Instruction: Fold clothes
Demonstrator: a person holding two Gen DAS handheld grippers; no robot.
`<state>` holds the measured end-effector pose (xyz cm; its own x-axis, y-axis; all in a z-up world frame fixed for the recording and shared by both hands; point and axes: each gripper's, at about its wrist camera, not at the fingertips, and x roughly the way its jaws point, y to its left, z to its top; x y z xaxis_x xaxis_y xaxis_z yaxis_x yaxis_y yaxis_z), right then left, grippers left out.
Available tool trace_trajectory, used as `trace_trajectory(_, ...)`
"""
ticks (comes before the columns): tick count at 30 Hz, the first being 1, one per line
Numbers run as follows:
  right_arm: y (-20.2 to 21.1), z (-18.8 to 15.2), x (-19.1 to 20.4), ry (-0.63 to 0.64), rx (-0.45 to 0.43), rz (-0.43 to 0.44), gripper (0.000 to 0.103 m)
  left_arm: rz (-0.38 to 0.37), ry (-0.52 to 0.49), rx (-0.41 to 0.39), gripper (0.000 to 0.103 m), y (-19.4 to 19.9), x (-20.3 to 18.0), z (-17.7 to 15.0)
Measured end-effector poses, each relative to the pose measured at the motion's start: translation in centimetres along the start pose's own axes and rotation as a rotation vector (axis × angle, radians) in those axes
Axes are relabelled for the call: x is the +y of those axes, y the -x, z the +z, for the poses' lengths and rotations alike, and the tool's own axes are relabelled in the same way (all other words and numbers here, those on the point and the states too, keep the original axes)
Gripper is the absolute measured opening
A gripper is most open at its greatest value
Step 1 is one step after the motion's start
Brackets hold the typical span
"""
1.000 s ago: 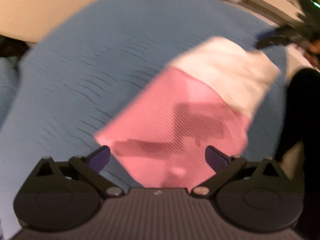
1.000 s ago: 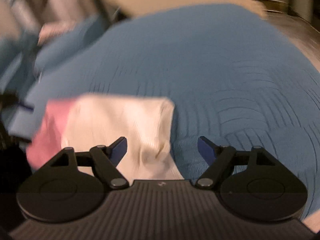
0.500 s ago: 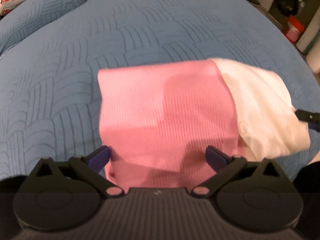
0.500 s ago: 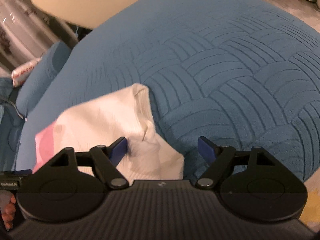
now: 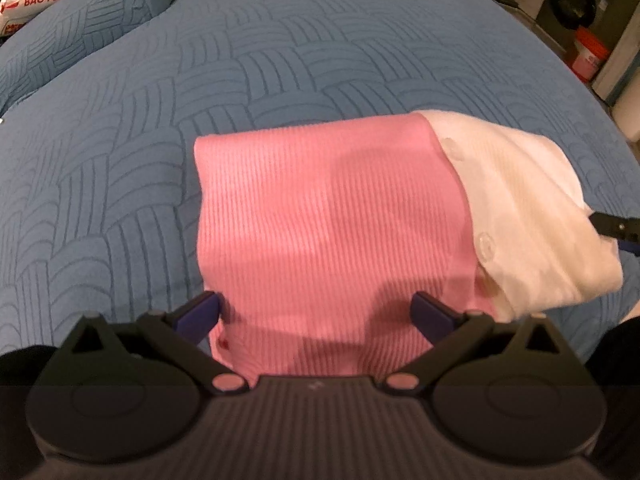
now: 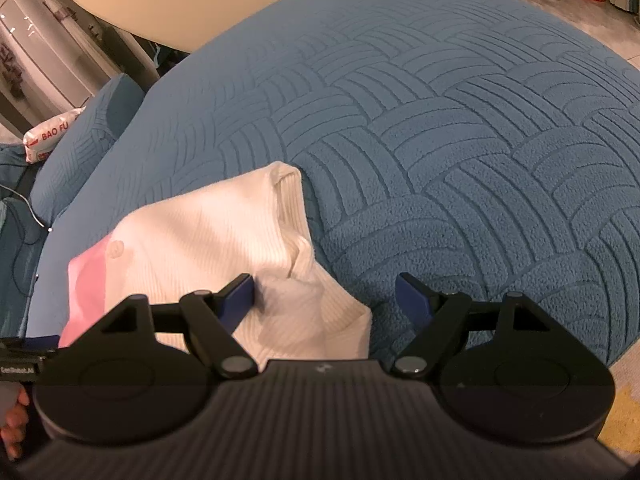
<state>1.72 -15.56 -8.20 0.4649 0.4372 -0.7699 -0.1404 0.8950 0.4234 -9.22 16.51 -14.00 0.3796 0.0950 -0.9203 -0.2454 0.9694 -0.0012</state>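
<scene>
Pink-and-white garment (image 5: 328, 216) now square on blue bedspread (image 5: 280, 52), seemingly settled, both grippers' jaws spread, unchanged.

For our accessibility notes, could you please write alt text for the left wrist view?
A folded pink and white garment lies on a blue quilted bedspread. The left tool hovers open over its near pink edge, and the right tool's tip shows at the white end.

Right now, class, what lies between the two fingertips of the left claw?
In the left wrist view, the pink ribbed part of the folded garment lies between the open left claw's fingertips, on the blue quilted bedspread.
</scene>
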Motion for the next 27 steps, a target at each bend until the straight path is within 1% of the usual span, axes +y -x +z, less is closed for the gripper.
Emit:
trace_trajectory(9,0.1,-0.5,-0.2,0.001,0.001,-0.002,0.08,0.009,-0.028,-0.021,0.103,0.4,0.2,0.1)
trace_trajectory(13,0.1,-0.5,-0.2,0.0,0.003,-0.002,0.08,0.039,-0.063,-0.05,0.103,0.8,0.4,0.2)
trace_trajectory(16,0.0,-0.6,-0.3,0.0,0.005,-0.001,0.08,0.055,-0.066,-0.057,0.103,0.8,0.8,0.3)
trace_trajectory(18,0.0,-0.6,-0.3,0.001,0.007,-0.002,0.08,0.06,-0.054,-0.046,0.103,0.5,1.4,0.3)
trace_trajectory(24,0.0,-0.6,-0.3,0.002,0.011,-0.001,0.08,0.056,-0.046,-0.022,0.103,-0.5,2.0,0.0)
trace_trajectory(27,-0.1,-0.6,-0.2,0.003,0.013,0.0,0.08,0.03,-0.047,-0.027,0.102,0.0,2.2,0.4)
